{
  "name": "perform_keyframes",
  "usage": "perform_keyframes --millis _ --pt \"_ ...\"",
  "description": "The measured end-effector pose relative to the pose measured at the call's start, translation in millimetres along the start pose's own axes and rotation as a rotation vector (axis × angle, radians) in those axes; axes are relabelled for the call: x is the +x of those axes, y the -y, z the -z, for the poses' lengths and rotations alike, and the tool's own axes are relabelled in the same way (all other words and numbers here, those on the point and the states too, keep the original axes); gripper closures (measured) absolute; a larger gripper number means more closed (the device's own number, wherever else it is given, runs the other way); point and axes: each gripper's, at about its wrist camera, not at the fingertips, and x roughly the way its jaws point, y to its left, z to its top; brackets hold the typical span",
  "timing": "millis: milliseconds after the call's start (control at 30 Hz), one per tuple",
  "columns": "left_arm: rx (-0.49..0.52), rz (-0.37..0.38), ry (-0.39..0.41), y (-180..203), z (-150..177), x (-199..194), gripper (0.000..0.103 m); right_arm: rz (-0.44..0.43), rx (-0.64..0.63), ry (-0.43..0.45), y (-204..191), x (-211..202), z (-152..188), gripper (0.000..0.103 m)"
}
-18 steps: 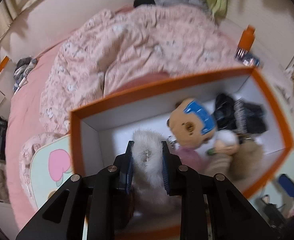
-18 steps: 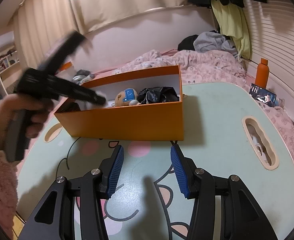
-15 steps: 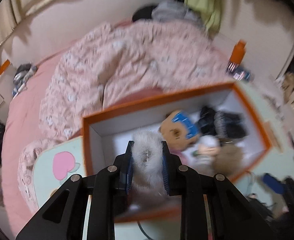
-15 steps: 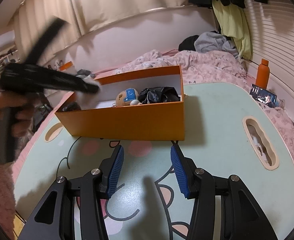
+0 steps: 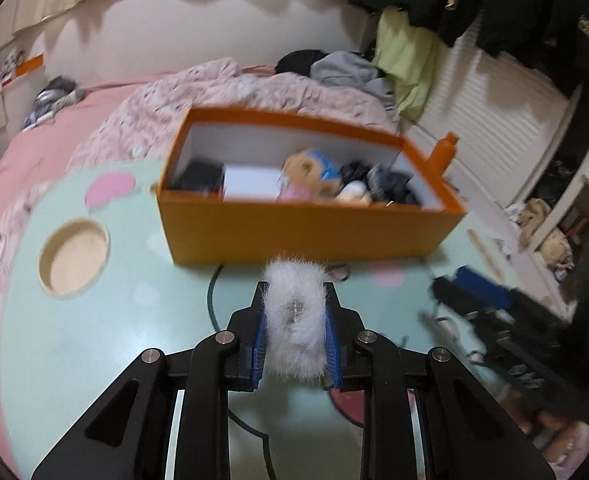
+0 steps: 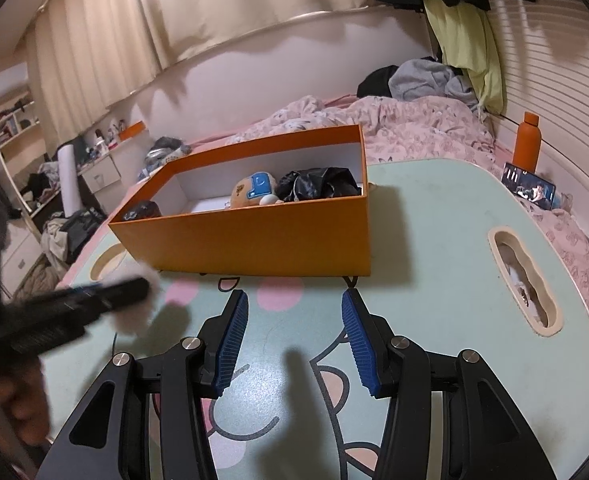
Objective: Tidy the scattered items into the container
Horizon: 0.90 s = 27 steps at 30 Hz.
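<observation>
My left gripper (image 5: 296, 304) is shut on a white fluffy pompom (image 5: 294, 320), held above the mint-green table in front of the orange box (image 5: 306, 228). Inside the box lie a teddy bear with a blue cap (image 5: 314, 168), dark bundled items (image 5: 382, 184) and a white block (image 5: 250, 182). In the right wrist view the left gripper (image 6: 126, 292) is a blur at the left with the pompom (image 6: 134, 314) at its tip. My right gripper (image 6: 294, 312) stands open over the table, short of the box (image 6: 254, 236), nothing between its fingers.
The table has a round cut-out (image 5: 74, 256) at the left and an oblong slot (image 6: 526, 280) at the right. An orange bottle (image 6: 526, 144) and a phone (image 6: 530, 186) stand beyond its far right edge. A bed with a pink quilt (image 6: 394, 120) lies behind the box.
My left gripper, still holding the pompom, has drawn back from above the box's inside to the table in front of it. The right gripper has stayed put.
</observation>
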Motion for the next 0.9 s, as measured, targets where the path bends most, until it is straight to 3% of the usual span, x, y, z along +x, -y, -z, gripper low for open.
perform_keyframes --millis 133,200,367,467,700,900 --pt "-0.006 -0.034 0.014 1 8 10 0.077 0.000 0.001 -0.002 0 0 0 0.054" --pt "-0.015 -0.036 0.020 -1 10 12 0.072 -0.001 0.001 -0.002 0 0 0 0.054" --pt "-0.051 0.034 0.064 -9 18 4 0.033 -0.002 0.001 -0.002 0 0 0 0.054" --pt "-0.109 0.099 0.118 -21 25 -6 0.026 -0.003 0.003 0.009 1 -1 0 0.054" --pt "-0.198 0.174 0.159 -39 36 -8 0.025 -0.032 -0.004 0.065 4 -14 -11 0.054" --pt "-0.230 0.200 0.231 -46 42 -19 0.025 -0.065 -0.115 0.082 -17 -15 -64 0.055"
